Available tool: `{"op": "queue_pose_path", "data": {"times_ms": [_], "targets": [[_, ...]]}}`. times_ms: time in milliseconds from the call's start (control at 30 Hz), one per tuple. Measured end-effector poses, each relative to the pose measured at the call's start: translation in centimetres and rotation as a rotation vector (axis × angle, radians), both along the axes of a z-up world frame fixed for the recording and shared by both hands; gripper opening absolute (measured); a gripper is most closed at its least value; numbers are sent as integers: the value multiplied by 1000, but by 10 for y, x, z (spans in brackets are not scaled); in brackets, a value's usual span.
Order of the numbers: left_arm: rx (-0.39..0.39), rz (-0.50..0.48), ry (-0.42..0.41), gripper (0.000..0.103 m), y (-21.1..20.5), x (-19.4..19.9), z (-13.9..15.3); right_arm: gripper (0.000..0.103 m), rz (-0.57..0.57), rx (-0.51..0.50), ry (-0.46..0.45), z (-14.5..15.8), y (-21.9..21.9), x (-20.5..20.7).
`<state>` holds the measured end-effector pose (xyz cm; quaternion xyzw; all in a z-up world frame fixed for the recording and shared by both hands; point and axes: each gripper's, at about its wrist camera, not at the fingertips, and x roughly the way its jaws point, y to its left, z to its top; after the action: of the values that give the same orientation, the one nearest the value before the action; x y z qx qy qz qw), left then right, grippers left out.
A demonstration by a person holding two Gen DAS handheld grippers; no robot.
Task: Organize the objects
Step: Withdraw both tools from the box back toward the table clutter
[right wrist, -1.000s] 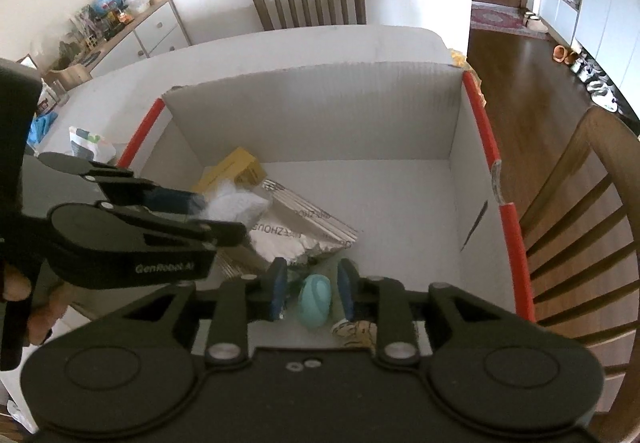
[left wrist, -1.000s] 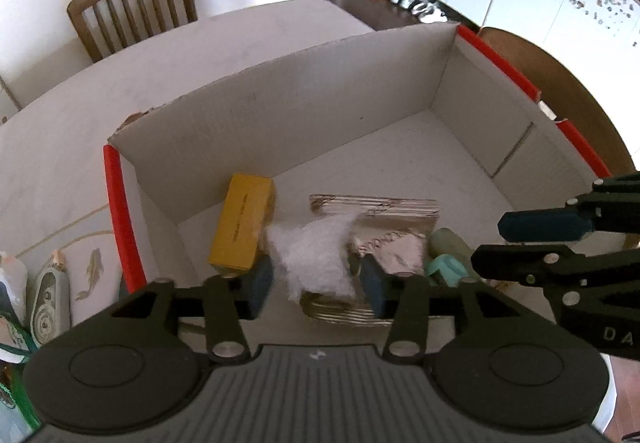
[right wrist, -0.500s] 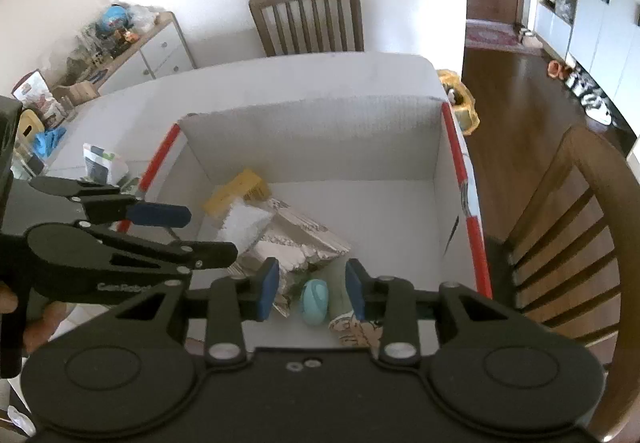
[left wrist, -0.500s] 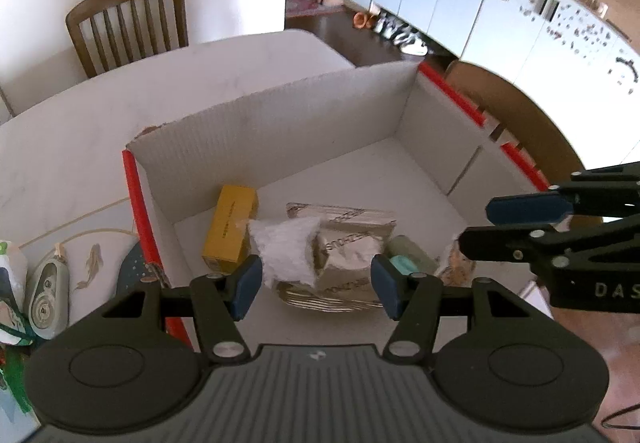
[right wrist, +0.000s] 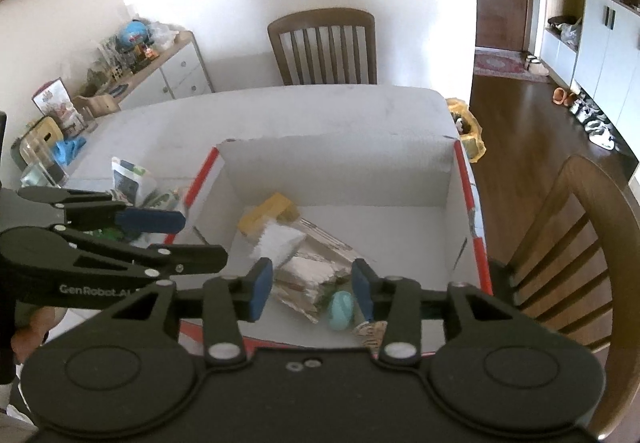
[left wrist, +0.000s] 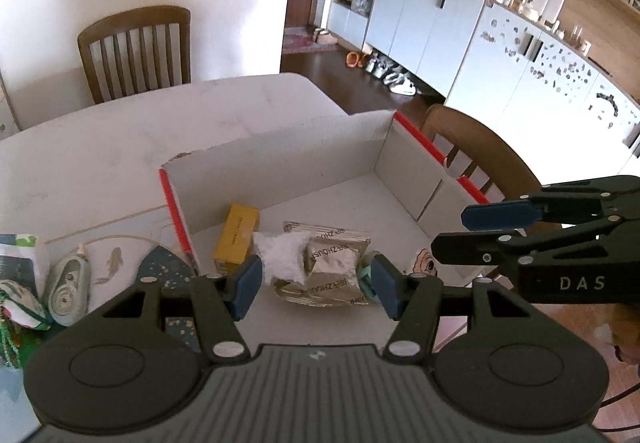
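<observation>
1. Black-framed, the right gripper [right wrist: 312, 289] stands above the near edge of the cardboard box [right wrist: 336, 171]. Its jaws have just been opening, and nothing is between them.
2. Since a second ago both tools have risen; the left gripper [left wrist: 316, 283] is half spread and empty too.
3. Below lie the teal object [right wrist: 341, 310], released, the foil packet [left wrist: 332, 263], the white wad [left wrist: 280, 257] and the yellow box [left wrist: 236, 239].
4. That drop looks finished.
5. Farther left, clutter [left wrist: 24, 275] on the table [left wrist: 120, 139] probably comes next.

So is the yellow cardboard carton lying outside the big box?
No, the yellow cardboard carton lies inside the white cardboard box, beside its red-edged wall.
</observation>
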<state>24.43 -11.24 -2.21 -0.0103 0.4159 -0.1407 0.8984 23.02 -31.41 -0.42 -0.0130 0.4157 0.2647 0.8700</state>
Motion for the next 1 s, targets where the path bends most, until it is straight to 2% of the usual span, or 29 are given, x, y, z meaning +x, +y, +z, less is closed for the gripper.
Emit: {"op": "queue_pose_path", "data": {"times_ms": [33,100,167,333,400,500,667,867,1000], "targets": [[2,1,-7,60,3,-3,2,47,-3,6,-3,2,2,-2],[2,7,-17,68,10,-9,6,47,-7,9,-11,5,6,-7],[-2,13,-28,69,19,-14,10,48,-13,10,-19,8,11,-11],[-4,22,-39,69,43,-24,14,63,-25,16,-32,13,28,-23],[-4,24,-41,75,53,-28,15,70,-27,18,-37,16,36,-28],[-6,33,-44,76,69,-33,17,78,-25,21,-40,18,51,-33],[1,46,-45,82,96,-41,18,86,-31,27,-39,20,77,-42],[-18,68,-38,85,132,-46,16,94,-36,15,-43,20,106,-50],[-18,83,-41,96,155,-49,14,98,-39,17,-47,19,125,-55]]}}
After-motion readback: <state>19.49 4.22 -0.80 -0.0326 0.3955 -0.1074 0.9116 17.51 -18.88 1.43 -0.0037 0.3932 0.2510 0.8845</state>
